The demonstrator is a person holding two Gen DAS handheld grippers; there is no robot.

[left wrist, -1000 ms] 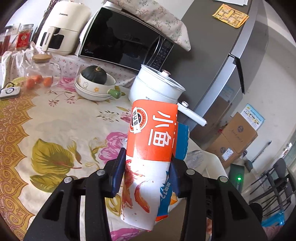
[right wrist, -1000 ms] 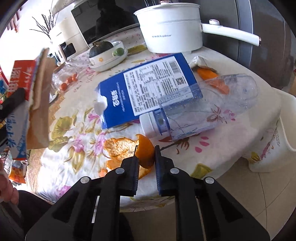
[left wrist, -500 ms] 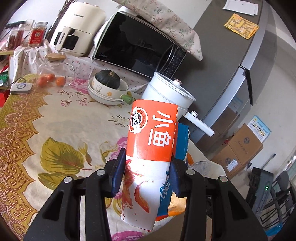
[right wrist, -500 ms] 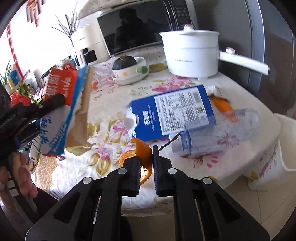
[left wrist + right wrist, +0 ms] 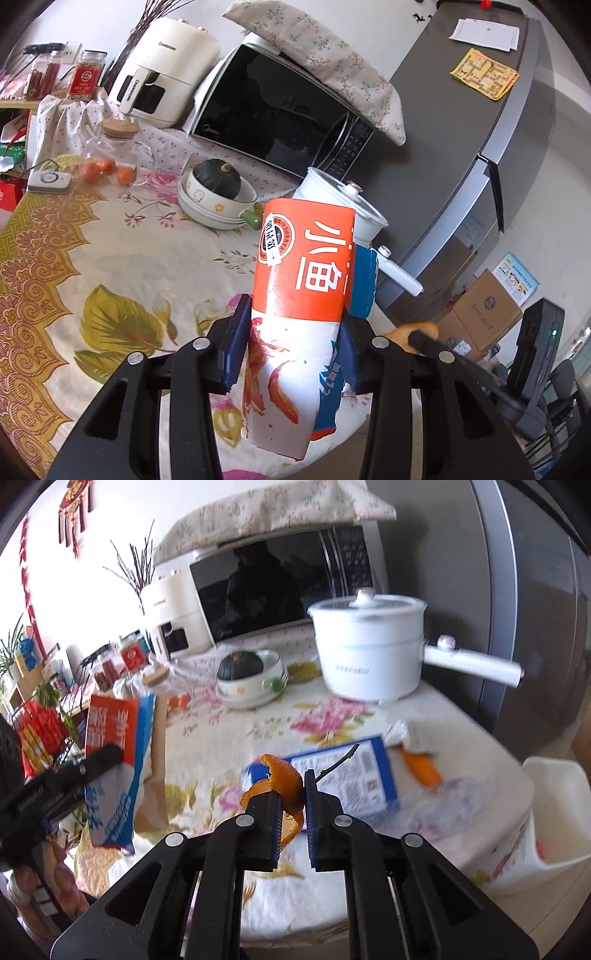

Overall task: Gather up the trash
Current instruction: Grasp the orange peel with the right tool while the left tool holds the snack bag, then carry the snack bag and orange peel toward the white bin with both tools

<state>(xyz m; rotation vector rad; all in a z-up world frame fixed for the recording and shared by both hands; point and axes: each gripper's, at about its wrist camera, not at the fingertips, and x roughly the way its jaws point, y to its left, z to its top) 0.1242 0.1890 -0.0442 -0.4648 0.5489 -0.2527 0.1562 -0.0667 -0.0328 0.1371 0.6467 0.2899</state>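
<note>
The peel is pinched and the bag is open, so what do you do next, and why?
Probably carry the orange peel across to the bag and drop it in. The right gripper has the peel clamped and lifted clear of the table, and the left gripper holds the bag upright close by.

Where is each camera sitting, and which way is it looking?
Left wrist view: sits on the left gripper, looking along its fingers over the flowered table toward the microwave; its own black fingers clamp an orange-and-white bag.
Right wrist view: sits on the right gripper, looking across the table toward the white pot; its fingers pinch an orange peel, and a bare hand shows at left.
Both see: microwave, pot, squash bowl, bag.
</note>
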